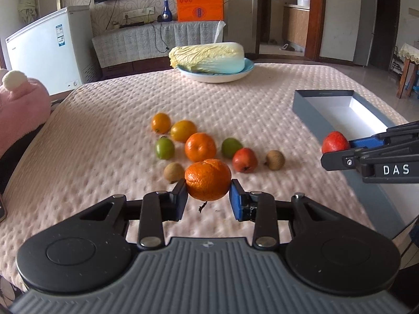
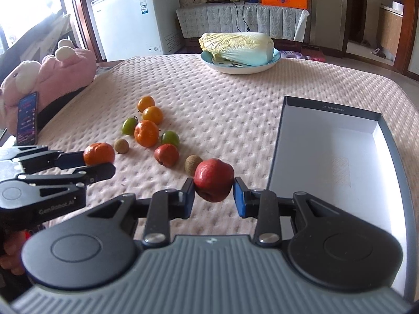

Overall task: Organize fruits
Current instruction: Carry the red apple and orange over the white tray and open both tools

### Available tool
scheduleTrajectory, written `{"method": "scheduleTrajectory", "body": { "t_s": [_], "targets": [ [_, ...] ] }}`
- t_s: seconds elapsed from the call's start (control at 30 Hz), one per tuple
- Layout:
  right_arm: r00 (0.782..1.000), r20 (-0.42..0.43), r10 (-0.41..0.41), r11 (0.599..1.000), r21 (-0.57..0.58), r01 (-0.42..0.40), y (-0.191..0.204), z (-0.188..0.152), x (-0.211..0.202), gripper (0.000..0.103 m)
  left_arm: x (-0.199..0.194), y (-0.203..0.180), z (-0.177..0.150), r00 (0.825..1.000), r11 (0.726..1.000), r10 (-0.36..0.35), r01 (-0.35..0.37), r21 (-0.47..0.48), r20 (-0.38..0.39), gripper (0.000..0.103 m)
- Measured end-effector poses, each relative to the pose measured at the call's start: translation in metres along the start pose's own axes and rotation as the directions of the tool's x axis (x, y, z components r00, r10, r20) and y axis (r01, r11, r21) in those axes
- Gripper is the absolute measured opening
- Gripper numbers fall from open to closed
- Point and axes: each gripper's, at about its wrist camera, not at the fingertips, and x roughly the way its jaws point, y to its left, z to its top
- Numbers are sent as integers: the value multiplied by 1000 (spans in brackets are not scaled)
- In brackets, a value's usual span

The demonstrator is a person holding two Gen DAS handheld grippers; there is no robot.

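Two fruits are lifted off the table: my left gripper (image 1: pixel 208 193) clamps an orange (image 1: pixel 208 180), my right gripper (image 2: pixel 214 193) clamps a red fruit (image 2: pixel 214 179) beside the grey box (image 2: pixel 332 154) (white inside, nothing in it). A plate (image 2: pixel 237 69) carries the cabbage (image 2: pixel 237 47).
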Motion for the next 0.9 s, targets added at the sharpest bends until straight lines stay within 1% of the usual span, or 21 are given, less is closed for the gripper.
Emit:
{"method": "scheduleTrajectory", "body": {
  "t_s": [0.23,0.4,0.7,0.9],
  "targets": [
    [1000,27,-12,1000,1,12,-16,-6,-21,35,-7,-25,6,999,999,-43,43,30,29,40],
    [998,44,-37,999,16,36,-33,-13,-37,35,-9,-46,11,994,994,-98,96,52,51,40],
    [993,3,-118,992,38,117,-66,-29,-45,35,-2,-106,22,974,973,-214,206,104,71,40],
    [985,-30,-170,983,60,172,-88,-43,-46,35,10,-146,31,961,956,-267,255,144,71,40]
  ]
}}
